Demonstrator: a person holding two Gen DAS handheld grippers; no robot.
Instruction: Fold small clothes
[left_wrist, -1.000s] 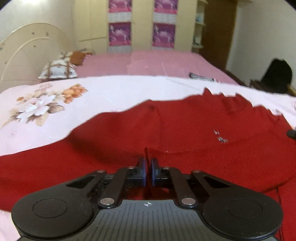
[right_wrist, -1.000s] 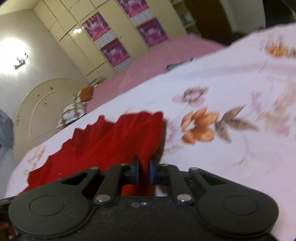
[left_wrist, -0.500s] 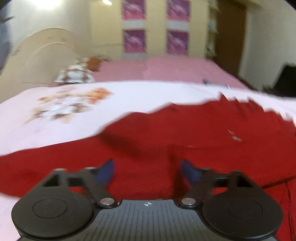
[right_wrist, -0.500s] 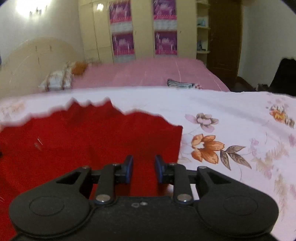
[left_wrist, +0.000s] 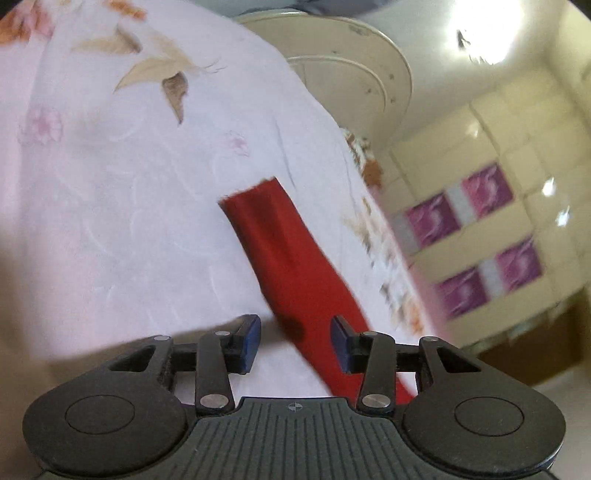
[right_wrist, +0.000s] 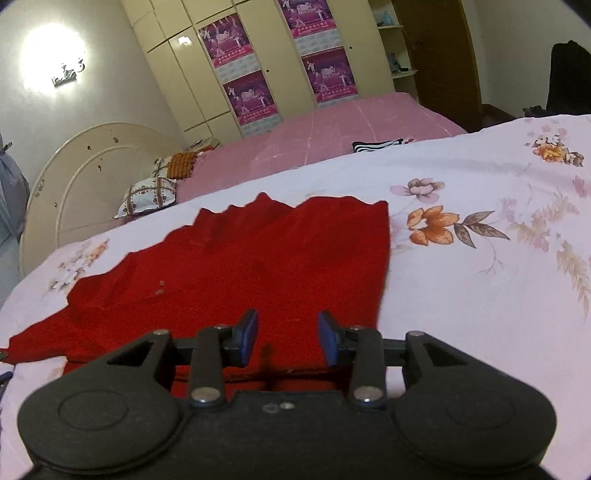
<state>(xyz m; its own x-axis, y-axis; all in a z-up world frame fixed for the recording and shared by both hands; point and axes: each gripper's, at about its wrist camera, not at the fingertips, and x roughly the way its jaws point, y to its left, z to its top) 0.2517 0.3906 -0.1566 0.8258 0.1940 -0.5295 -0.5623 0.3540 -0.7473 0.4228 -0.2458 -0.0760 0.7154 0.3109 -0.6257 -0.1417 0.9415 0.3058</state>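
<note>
A red knitted garment (right_wrist: 236, 269) lies spread on the white flowered bedsheet (right_wrist: 480, 295). Its body fills the middle of the right wrist view, with a straight right edge. My right gripper (right_wrist: 288, 338) is open and empty, just above the garment's near edge. In the left wrist view a long red sleeve (left_wrist: 291, 266) stretches away across the sheet (left_wrist: 110, 184). My left gripper (left_wrist: 295, 341) is open and empty, with the sleeve's near part between its fingers. That view is strongly tilted.
A second bed with a pink cover (right_wrist: 332, 136) stands behind, with pillows (right_wrist: 151, 194) and a striped item (right_wrist: 376, 145) on it. A cream headboard (right_wrist: 85, 177) is at the left. Wardrobes with purple posters (right_wrist: 280, 66) line the far wall.
Both grippers let go of the red garment and opened. The left gripper swung left and tilted toward the sleeve. The right gripper levelled out over the garment's body.
</note>
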